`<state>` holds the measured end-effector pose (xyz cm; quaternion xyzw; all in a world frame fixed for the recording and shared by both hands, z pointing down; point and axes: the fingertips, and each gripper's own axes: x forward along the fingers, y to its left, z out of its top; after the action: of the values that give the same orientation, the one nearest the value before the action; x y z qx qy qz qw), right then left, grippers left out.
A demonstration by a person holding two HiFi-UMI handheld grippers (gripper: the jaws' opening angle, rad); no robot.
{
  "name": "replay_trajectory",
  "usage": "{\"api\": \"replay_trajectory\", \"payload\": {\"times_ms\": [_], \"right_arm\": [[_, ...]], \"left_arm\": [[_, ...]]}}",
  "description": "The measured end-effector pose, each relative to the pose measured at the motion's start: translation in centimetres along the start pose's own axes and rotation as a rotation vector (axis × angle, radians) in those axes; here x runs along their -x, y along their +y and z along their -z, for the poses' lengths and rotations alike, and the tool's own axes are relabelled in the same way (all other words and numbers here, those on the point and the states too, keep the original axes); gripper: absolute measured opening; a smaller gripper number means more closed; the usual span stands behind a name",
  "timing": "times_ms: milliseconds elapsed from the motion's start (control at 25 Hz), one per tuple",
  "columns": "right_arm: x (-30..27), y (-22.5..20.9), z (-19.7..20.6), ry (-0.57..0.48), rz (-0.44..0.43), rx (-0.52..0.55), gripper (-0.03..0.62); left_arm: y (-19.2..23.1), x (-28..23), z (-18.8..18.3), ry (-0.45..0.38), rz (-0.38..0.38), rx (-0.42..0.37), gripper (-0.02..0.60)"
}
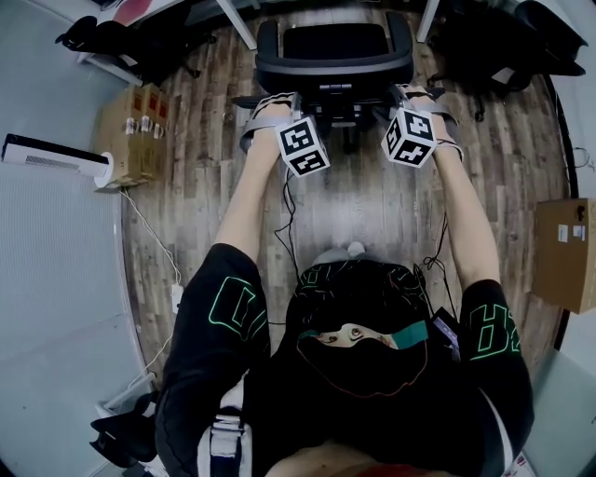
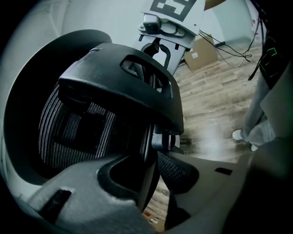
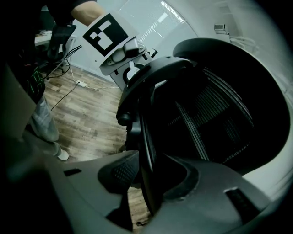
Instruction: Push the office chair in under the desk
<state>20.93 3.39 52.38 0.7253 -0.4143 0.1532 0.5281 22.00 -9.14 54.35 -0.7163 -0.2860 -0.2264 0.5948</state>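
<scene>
The person (image 1: 372, 373), in a black top, stands nearest on the wood floor (image 1: 372, 205). Both forearms stretch toward the far side, and thin cables (image 1: 289, 214) hang between them. A cardboard box (image 1: 563, 252) sits by the right edge. On the left a second box (image 1: 135, 135) stands beside a long white unit (image 1: 56, 156).

Past the forearms, the left gripper (image 1: 277, 101) and right gripper (image 1: 414, 93) meet the chair (image 1: 335, 47), one at each side of its backrest. In the left gripper view the jaws stand wide apart astride the backrest's thin rim (image 2: 149, 169). The rim lies along the broad left jaw. Lower down, a slit of floor shows between the rim and the other jaw's ribbed pad (image 2: 175, 172), so the rim is not clamped. The right gripper view mirrors this (rim against the right jaw, ribbed pad (image 3: 122, 173) just beside it on the left). Those jaws are also apart and not squeezing. The backrest's mesh (image 2: 78, 132) fills the outer side of each gripper view.

Farther on, the chair's base (image 1: 346, 116) rests on open floor just beyond the grippers. Its seat points away and lies between two white desk legs (image 1: 238, 24). How far it reaches under the top I cannot tell. Dark bundles (image 1: 521, 47) lie at the far right and far left.
</scene>
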Motion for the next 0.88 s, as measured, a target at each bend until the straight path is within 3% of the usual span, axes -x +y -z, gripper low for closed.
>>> {"api": "replay_trajectory", "payload": {"times_ms": [880], "right_arm": [[-8.2, -9.9, 3.2, -0.022, 0.018, 0.019, 0.149]], "left_arm": [[8.2, -9.5, -0.7, -0.032, 0.010, 0.014, 0.146]]}}
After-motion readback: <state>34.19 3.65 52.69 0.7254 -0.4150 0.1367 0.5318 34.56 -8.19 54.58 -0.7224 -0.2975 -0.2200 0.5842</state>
